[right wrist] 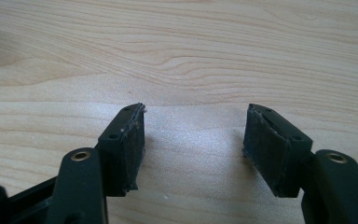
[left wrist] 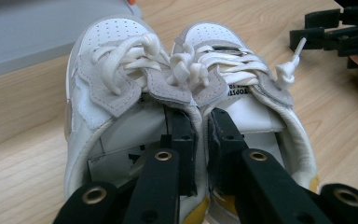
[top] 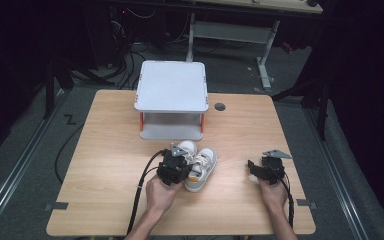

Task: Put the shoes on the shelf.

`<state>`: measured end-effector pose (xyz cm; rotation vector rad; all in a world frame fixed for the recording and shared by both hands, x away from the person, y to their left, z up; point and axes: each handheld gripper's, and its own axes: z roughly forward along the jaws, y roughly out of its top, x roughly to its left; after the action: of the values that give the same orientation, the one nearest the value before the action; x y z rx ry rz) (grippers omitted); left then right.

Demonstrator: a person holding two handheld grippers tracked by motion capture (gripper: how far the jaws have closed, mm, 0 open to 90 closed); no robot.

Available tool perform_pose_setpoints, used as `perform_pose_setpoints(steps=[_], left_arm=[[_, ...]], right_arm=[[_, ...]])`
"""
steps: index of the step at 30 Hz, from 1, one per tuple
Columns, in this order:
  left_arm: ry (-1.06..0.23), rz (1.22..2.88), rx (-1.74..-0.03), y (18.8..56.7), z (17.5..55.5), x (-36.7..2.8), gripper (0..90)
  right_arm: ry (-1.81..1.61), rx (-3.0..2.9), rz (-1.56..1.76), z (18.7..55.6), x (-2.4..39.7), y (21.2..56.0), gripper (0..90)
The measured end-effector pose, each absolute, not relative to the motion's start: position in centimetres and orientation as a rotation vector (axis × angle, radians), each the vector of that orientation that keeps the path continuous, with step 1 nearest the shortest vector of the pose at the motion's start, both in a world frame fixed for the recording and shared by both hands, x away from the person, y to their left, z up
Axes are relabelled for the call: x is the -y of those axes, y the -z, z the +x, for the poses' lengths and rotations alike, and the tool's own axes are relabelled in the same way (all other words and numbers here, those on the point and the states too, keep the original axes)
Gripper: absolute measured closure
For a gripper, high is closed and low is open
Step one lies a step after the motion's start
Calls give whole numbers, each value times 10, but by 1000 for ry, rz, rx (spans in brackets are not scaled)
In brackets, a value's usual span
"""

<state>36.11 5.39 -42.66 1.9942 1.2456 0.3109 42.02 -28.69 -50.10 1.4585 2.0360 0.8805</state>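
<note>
Left claw [left wrist: 200,140] pinches both shoes' [left wrist: 186,93] inner edges; right claw [right wrist: 193,144] open w/ table [right wrist: 177,46] room.

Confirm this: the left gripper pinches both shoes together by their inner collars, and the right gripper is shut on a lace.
Wrong on the right gripper: the right gripper view shows it open over bare table, holding nothing. The left gripper does pinch both shoes by their inner collars.

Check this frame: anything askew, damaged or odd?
Nothing damaged or spilled. The left gripper pinches the adjoining inner collars of both sneakers, one jaw inside each shoe. The right gripper is open over bare table.
</note>
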Motion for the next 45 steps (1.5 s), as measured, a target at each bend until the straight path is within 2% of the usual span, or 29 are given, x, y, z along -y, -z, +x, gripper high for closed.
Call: perform_pose_setpoints(steps=[10, 23, 36, 45], left_arm=[[-366, 1963, -1295, 417, 373, -76, 821], [-462, 1917, -1360, 415, 408, -96, 823], [-567, 1884, -1410, 426, 443, -98, 822], [-580, 1831, -1456, 436, 459, -98, 820]], right_arm=[[-880, -2035, 1459, 420, 287, 501, 387], [-880, -2034, 1461, 420, 287, 501, 389], [-878, -2035, 1458, 420, 287, 501, 387], [-878, -2036, 1458, 420, 287, 501, 387]])
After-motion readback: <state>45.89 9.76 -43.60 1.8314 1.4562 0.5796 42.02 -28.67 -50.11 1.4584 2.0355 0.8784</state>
